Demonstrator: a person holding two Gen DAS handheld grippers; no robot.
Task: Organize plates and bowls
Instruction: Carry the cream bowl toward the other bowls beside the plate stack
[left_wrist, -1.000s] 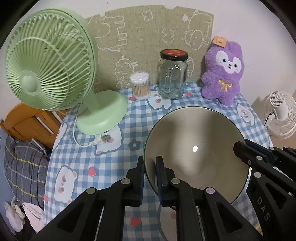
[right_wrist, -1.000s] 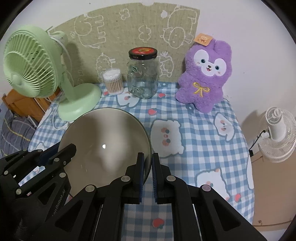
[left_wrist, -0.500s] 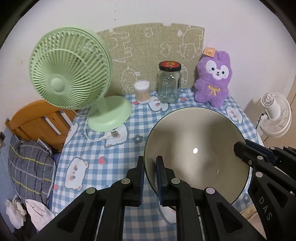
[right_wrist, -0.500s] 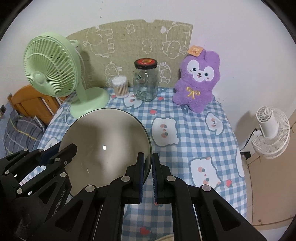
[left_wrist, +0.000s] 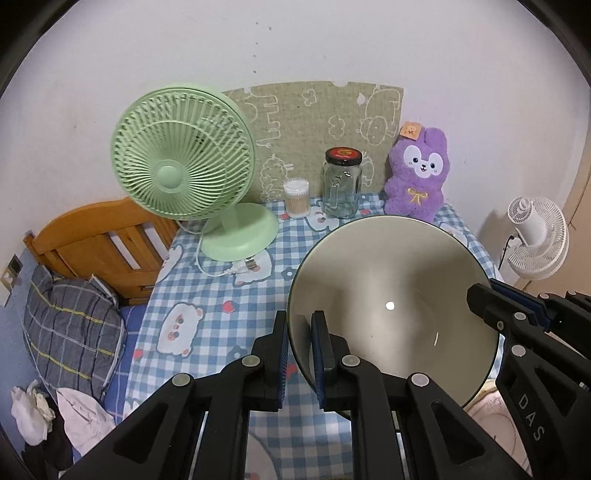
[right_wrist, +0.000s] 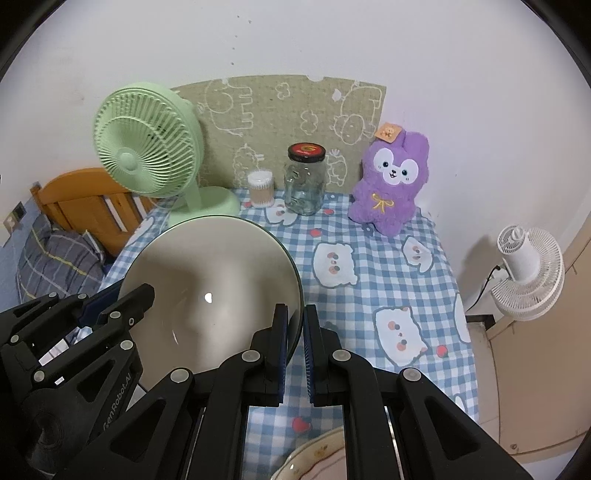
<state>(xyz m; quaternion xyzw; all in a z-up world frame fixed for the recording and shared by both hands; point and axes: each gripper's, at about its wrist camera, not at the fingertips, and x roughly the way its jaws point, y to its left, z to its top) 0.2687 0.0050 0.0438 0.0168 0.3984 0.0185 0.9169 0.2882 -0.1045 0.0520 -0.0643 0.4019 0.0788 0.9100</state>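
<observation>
Up it goes: both grippers have carried the bowl higher since a second ago, and the table with its blue checked cloth now sits smaller and lower in both views, with more white wall showing above.

Biggest thing in the left wrist view is the bowl, filling the lower right of the frame, held off the cloth. In the right wrist view the same bowl fills the lower left. Next in size, the green fan stands upper left of centre on the table, with the purple plush rabbit at upper right against the wall. The glass jar with a dark lid stands just left of the rabbit, and the small cotton swab tub is just left of the jar. A patterned plate peeks in at the bottom edge of the right wrist view.

Now the grips: the left gripper is pinched narrow on the bowl's left rim, one finger inside, one outside. The right gripper is clamped narrow on the opposite rim the same way.
</observation>
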